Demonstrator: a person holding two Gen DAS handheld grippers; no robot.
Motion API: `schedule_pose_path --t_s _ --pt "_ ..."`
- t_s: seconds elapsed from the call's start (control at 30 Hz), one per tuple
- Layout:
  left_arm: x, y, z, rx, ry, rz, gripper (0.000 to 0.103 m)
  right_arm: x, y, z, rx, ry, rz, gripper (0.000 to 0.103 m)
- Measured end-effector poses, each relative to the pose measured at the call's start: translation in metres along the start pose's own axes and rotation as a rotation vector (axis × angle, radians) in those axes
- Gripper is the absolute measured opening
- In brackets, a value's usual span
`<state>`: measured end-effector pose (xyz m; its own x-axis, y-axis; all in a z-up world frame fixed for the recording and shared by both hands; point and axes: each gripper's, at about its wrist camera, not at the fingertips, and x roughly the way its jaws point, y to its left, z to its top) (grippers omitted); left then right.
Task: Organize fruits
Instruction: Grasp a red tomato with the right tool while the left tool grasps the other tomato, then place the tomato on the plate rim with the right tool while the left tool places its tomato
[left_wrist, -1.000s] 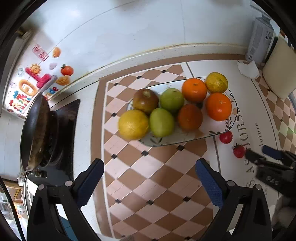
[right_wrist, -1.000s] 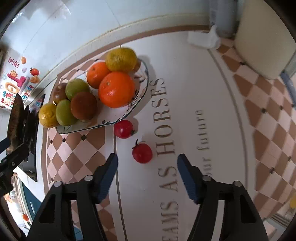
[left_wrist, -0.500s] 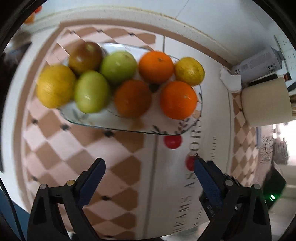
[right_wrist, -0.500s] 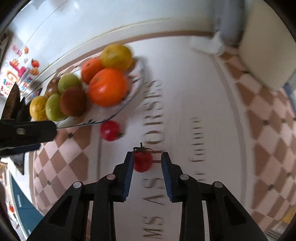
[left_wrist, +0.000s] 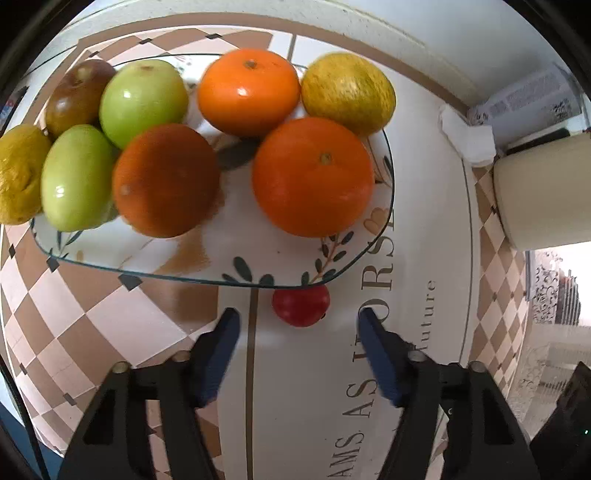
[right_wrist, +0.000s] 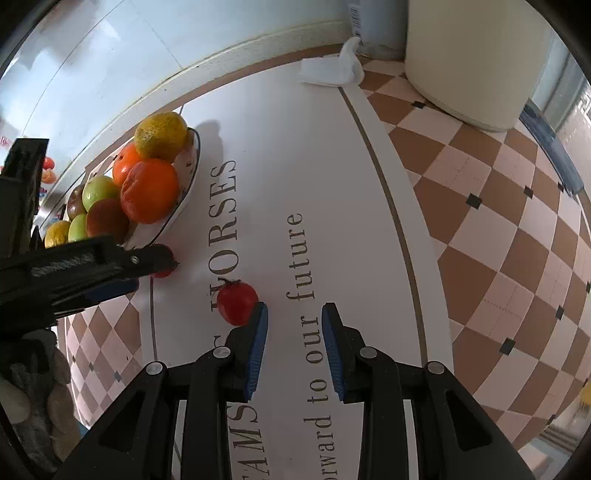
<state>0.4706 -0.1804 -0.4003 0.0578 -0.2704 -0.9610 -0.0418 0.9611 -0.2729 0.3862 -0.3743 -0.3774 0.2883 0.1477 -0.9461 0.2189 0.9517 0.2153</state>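
A glass plate (left_wrist: 258, 282) holds oranges (left_wrist: 312, 177), green apples (left_wrist: 144, 99), yellow citrus (left_wrist: 347, 92) and a brown-red apple (left_wrist: 79, 92). One red tomato (left_wrist: 301, 306) lies on the mat just under the plate's near rim. My left gripper (left_wrist: 300, 319) hangs over it with its jaws closing; the tomato sits between the fingers, and a gap shows on both sides. A second tomato (right_wrist: 236, 302) lies on the lettering. My right gripper (right_wrist: 293, 314) is shut on nothing, and that tomato rests outside it, against its left finger (right_wrist: 258, 325).
A cream container (right_wrist: 472, 59) and a folded white tissue (right_wrist: 328, 70) stand at the back by the wall, with a printed box (left_wrist: 524, 99) beside them. In the right wrist view the left gripper's black frame (right_wrist: 92, 266) and a gloved hand (right_wrist: 33, 387) fill the left side.
My left gripper came down close over the tomato by the plate and its jaws narrowed around it. The right gripper's jaws closed; the tomato that was between them now lies outside the left finger.
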Motion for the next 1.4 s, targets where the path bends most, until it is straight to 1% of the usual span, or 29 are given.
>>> schedule_pose_path --t_s 0.03,0.1,0.13,0.17,0.2,0.3,0.43,0.53,0.67,0.8,0.87,0.93,0.97,1.07,1.23,1.33,1.4 --pt "0.003 -0.001 0.000 0.002 0.003 0.006 0.052 0.000 0.000 0.000 0.007 0.001 0.003 0.033" --pt "0.006 -0.001 -0.001 0.003 0.008 0.010 0.037 0.001 0.001 0.001 0.015 0.008 0.012 0.033" --pt "0.007 -0.003 -0.001 0.007 -0.002 0.016 0.035 0.001 0.001 0.000 0.019 0.009 0.016 0.033" --pt "0.006 -0.004 -0.001 0.015 -0.013 0.019 0.030 0.000 0.001 0.000 0.021 0.010 0.023 0.033" --pt "0.007 -0.005 -0.002 0.028 -0.017 0.021 0.029 0.000 0.001 0.000 0.022 0.012 0.027 0.033" --pt "0.005 -0.007 -0.005 0.055 -0.024 0.026 0.028 -0.002 0.001 0.001 0.028 0.013 0.055 0.033" --pt "-0.009 -0.002 -0.018 0.092 -0.028 0.042 0.028 -0.003 0.005 0.003 0.031 0.016 0.112 0.033" --pt "-0.019 0.009 -0.030 0.114 -0.021 0.054 0.028 0.005 0.015 0.006 0.012 0.031 0.150 0.033" --pt "-0.026 0.022 -0.042 0.114 -0.012 0.068 0.028 0.018 0.028 0.010 -0.001 0.057 0.187 0.033" --pt "-0.032 0.037 -0.045 0.073 -0.012 0.071 0.028 0.026 0.043 0.013 -0.069 0.057 0.154 0.033" --pt "-0.036 0.042 -0.044 0.054 -0.017 0.068 0.028 0.034 0.049 0.013 -0.095 0.076 0.114 0.032" --pt "-0.042 0.045 -0.043 0.041 -0.027 0.062 0.028 0.039 0.049 0.013 -0.095 0.088 0.116 0.030" --pt "-0.046 0.047 -0.041 0.037 -0.033 0.059 0.028 0.039 0.049 0.013 -0.086 0.077 0.119 0.030" --pt "-0.060 0.052 -0.036 0.024 -0.057 0.044 0.028 0.037 0.052 0.012 -0.084 0.058 0.123 0.029" --pt "-0.081 0.048 -0.021 0.008 -0.092 -0.013 0.028 0.020 0.069 0.015 -0.114 0.009 0.185 0.029" --pt "-0.086 0.048 -0.008 -0.016 -0.084 -0.059 0.028 0.011 0.087 0.023 -0.138 -0.022 0.244 0.029" --pt "-0.085 0.049 0.003 -0.034 -0.071 -0.087 0.028 0.009 0.095 0.028 -0.145 -0.032 0.268 0.029"
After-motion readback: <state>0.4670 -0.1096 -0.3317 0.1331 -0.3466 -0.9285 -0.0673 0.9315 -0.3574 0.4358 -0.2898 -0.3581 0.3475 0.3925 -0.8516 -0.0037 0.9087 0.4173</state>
